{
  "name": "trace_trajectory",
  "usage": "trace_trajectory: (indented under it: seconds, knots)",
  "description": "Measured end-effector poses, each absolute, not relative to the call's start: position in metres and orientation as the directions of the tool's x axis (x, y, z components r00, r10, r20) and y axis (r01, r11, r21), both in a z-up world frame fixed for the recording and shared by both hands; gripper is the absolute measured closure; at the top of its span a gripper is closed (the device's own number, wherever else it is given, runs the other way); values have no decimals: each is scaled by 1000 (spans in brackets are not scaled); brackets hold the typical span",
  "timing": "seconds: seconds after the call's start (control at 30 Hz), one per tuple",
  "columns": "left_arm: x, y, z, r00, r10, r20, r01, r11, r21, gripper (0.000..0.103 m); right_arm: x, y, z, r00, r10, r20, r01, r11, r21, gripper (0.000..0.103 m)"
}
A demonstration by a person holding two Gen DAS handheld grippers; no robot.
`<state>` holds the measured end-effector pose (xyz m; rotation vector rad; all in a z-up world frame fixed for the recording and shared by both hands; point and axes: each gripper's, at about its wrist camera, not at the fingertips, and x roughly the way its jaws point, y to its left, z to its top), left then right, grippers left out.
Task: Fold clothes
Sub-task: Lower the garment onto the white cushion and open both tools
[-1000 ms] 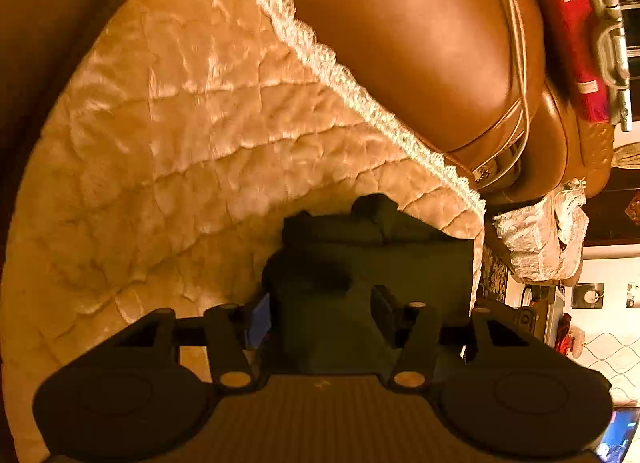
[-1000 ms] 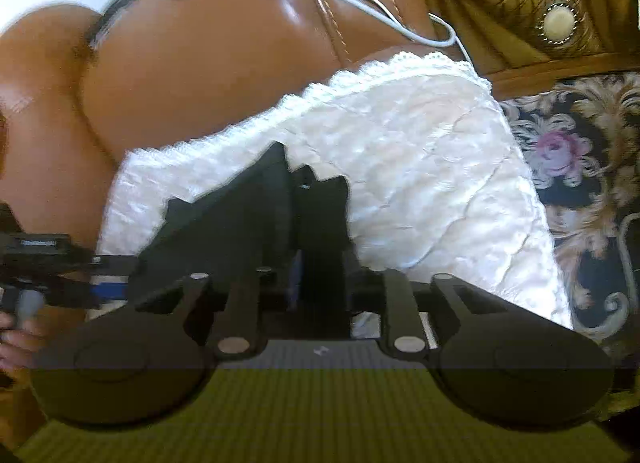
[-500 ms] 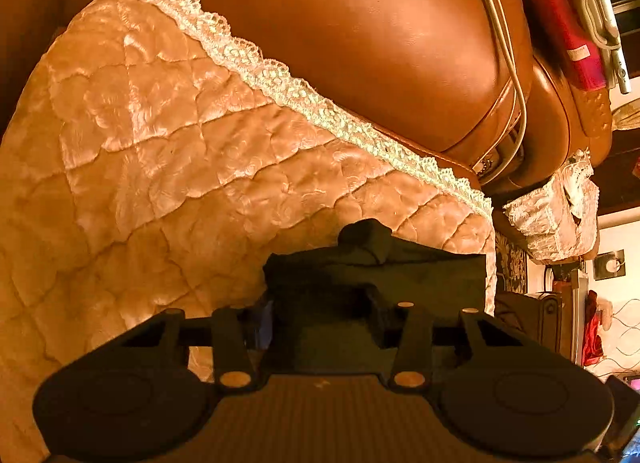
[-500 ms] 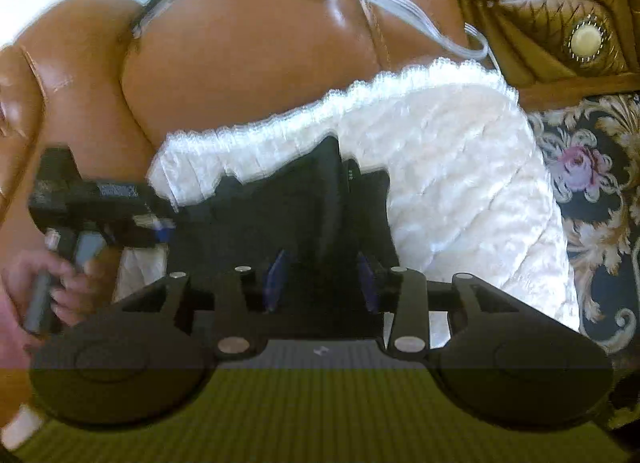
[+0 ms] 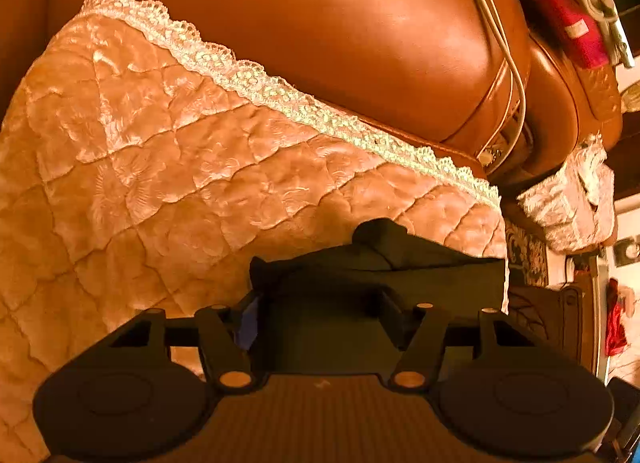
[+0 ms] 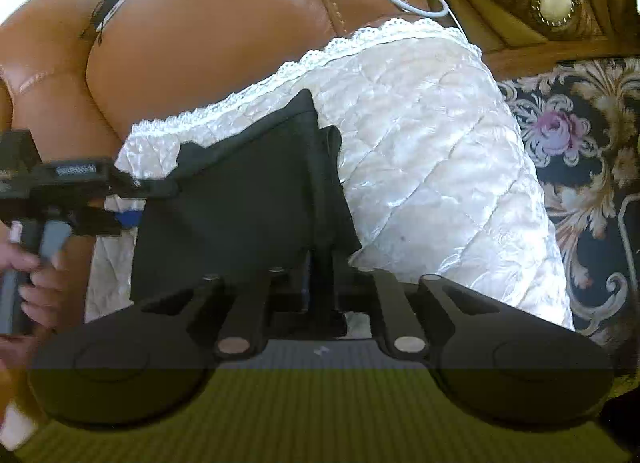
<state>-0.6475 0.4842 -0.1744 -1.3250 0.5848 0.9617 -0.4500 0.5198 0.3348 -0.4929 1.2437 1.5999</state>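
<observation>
Both tongs clamp dark garment; only right view shows carpet

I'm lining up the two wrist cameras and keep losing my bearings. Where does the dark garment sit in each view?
Left wrist view: the dark garment sits low centre, just beyond the left gripper.
Right wrist view: it spreads left of centre, reaching down to the right gripper.
Shared landmark: the lace-edged quilted cover beneath it.

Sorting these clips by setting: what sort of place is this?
Likely a home living room: a brown leather sofa with a quilted, lace-edged cover, and a floral carpet beside it.
</observation>
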Motion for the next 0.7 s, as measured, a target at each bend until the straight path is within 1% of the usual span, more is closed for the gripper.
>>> trace_trajectory:
  seconds: [0.1, 0.13, 0.17, 0.2, 0.27, 0.3, 0.33, 0.37, 0.4, 0.47, 0.5, 0.53, 0.57, 0.63, 0.7]
  knots:
    - [-648, 483, -173, 512, 260, -819, -842, -37, -538, 45, -454, 518, 338, -364, 476, -801, -904, 28, 427, 87]
    - [-649, 483, -172, 511, 267, -817, -842, -38, -539, 51, -455, 518, 339, -349, 479, -806, -912, 26, 410, 87]
    - [-650, 481, -170, 505, 281, -816, -844, -40, -536, 56, -457, 519, 340, -335, 482, -809, -918, 24, 395, 87]
    - [-651, 481, -169, 495, 292, -818, -847, -47, -529, 56, -458, 520, 340, -327, 484, -812, -923, 22, 385, 87]
    - [-652, 481, -167, 461, 307, -833, -861, -74, -503, 54, -460, 521, 342, -310, 486, -817, -930, 21, 366, 85]
    - [-653, 481, -166, 440, 310, -843, -869, -91, -487, 52, -460, 521, 342, -296, 489, -821, -936, 24, 352, 81]
    - [-654, 480, -165, 417, 314, -853, -878, -106, -467, 49, -460, 521, 343, -283, 490, -824, -941, 25, 338, 74]
    - [-654, 479, -162, 395, 322, -860, -887, -111, -449, 48, -460, 522, 344, -268, 492, -828, -946, 26, 322, 70]
    - [-655, 478, -159, 374, 332, -866, -895, -115, -430, 48, -460, 521, 347, -249, 497, -831, -952, 30, 304, 68]
    - [-657, 475, -146, 331, 390, -859, -907, -121, -404, 48, -459, 520, 356, -232, 540, -809, -958, 18, 286, 68]
    - [-659, 473, -140, 325, 430, -842, -904, -120, -411, 48, -459, 519, 362, -226, 564, -794, -960, 9, 279, 68]
    - [-663, 473, -134, 338, 465, -818, -895, -111, -433, 43, -460, 520, 366, -239, 580, -779, -958, -10, 287, 68]
    - [-665, 475, -132, 358, 477, -803, -884, -104, -456, 40, -461, 523, 370, -264, 591, -763, -953, -36, 301, 68]
    - [-665, 481, -132, 395, 456, -798, -869, -96, -485, 41, -468, 533, 376, -328, 586, -741, -937, -102, 334, 68]
    - [-661, 482, -132, 425, 442, -790, -861, -73, -504, 41, -481, 548, 378, -374, 568, -733, -925, -176, 336, 68]
